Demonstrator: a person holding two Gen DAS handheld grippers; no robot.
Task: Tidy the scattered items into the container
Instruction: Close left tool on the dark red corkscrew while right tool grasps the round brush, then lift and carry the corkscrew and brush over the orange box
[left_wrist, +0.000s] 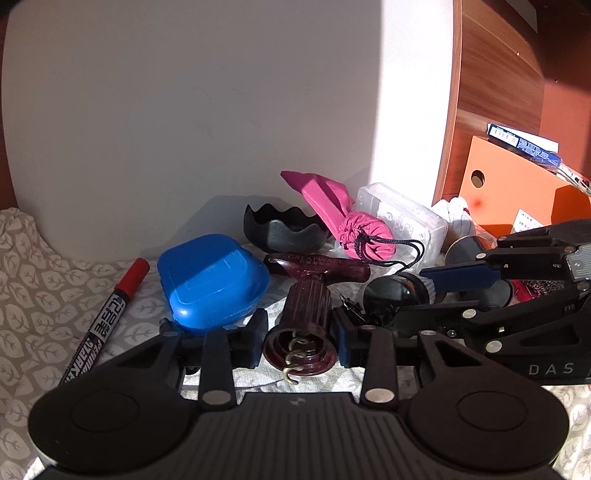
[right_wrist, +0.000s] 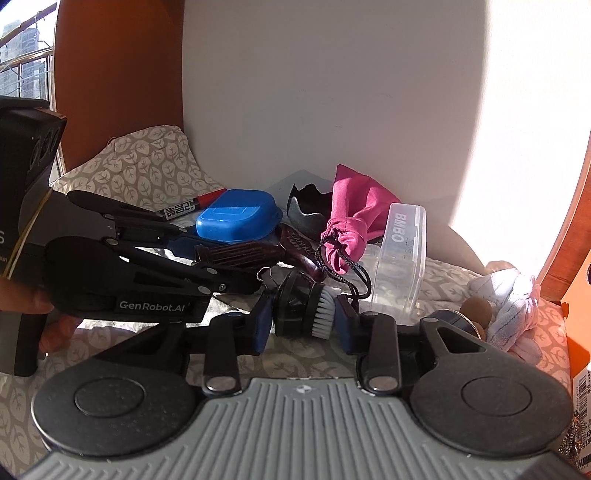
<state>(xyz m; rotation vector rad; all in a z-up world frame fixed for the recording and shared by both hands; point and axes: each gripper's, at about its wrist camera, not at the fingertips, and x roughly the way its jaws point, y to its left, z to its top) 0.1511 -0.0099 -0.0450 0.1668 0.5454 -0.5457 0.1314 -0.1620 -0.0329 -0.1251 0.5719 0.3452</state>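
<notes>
My left gripper (left_wrist: 300, 338) has its blue pads on both sides of a dark maroon corkscrew (left_wrist: 306, 317) lying on the leaf-print cloth; the pads touch its barrel. It also shows in the right wrist view (right_wrist: 243, 254). My right gripper (right_wrist: 303, 314) is shut on a small black round brush (right_wrist: 306, 308) with white bristles; the brush also shows in the left wrist view (left_wrist: 399, 291). An orange box (left_wrist: 517, 192) stands at the right.
On the cloth lie a red marker (left_wrist: 107, 314), a blue case (left_wrist: 214, 284), a black wavy-edged bowl (left_wrist: 284, 229), a pink drawstring pouch (left_wrist: 351, 221), a clear plastic box (right_wrist: 400, 258) and a white bundle (right_wrist: 506, 299). A white wall stands behind; wooden panels at the sides.
</notes>
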